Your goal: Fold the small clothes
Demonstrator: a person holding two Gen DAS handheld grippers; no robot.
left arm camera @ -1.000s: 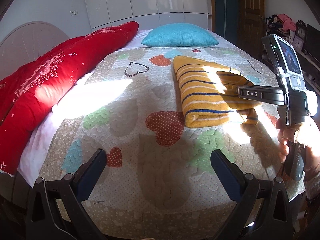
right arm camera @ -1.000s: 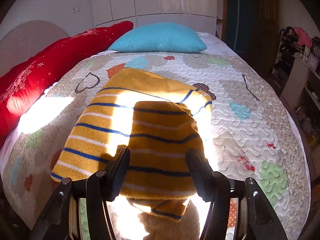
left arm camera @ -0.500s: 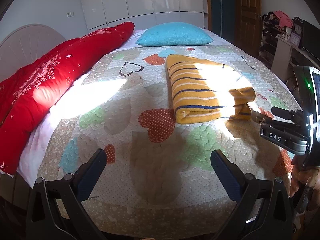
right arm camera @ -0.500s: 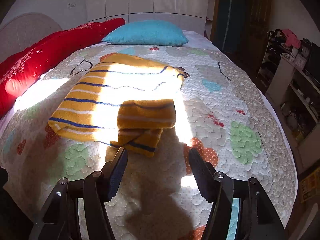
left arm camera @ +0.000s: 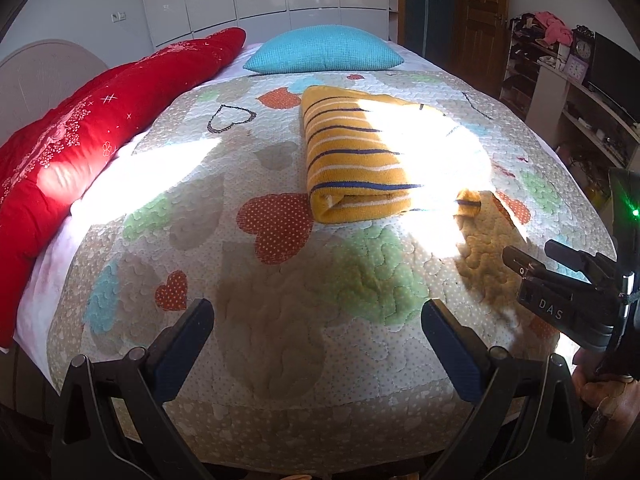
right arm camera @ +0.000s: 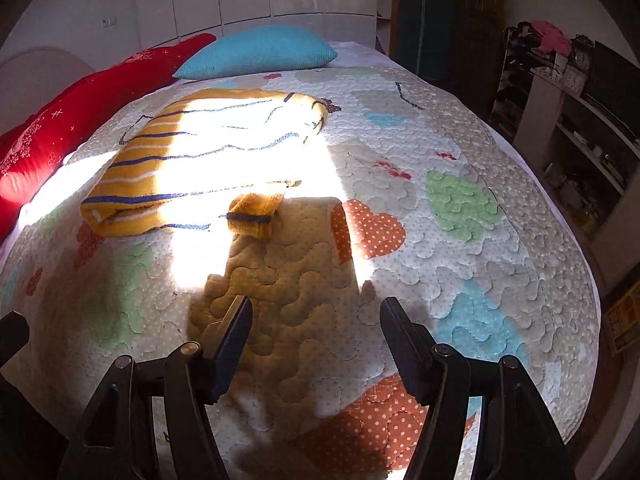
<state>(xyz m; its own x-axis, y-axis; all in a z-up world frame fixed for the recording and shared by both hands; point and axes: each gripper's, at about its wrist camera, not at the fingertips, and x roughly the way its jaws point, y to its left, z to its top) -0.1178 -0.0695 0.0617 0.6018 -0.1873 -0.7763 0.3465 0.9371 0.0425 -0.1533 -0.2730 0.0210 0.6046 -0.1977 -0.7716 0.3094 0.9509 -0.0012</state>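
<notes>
A yellow striped sweater (left arm camera: 352,160) lies folded on the quilted bed, partly in bright sunlight; it also shows in the right wrist view (right arm camera: 192,160), with a sleeve cuff (right arm camera: 256,216) sticking out at its near edge. My left gripper (left arm camera: 316,344) is open and empty, near the bed's front edge, well short of the sweater. My right gripper (right arm camera: 316,340) is open and empty above the quilt, to the right of and nearer than the sweater. The right gripper's body (left arm camera: 568,304) shows at the right edge of the left wrist view.
A red blanket (left arm camera: 88,132) runs along the left side of the bed. A blue pillow (left arm camera: 324,50) lies at the head. The quilt (left arm camera: 280,280) with hearts covers the bed. Shelves with clutter (right arm camera: 580,128) stand along the right wall.
The right gripper let go of the sweater's folded part and drew back toward the foot of the bed. The sweater now lies folded and still. The left gripper stayed open.
</notes>
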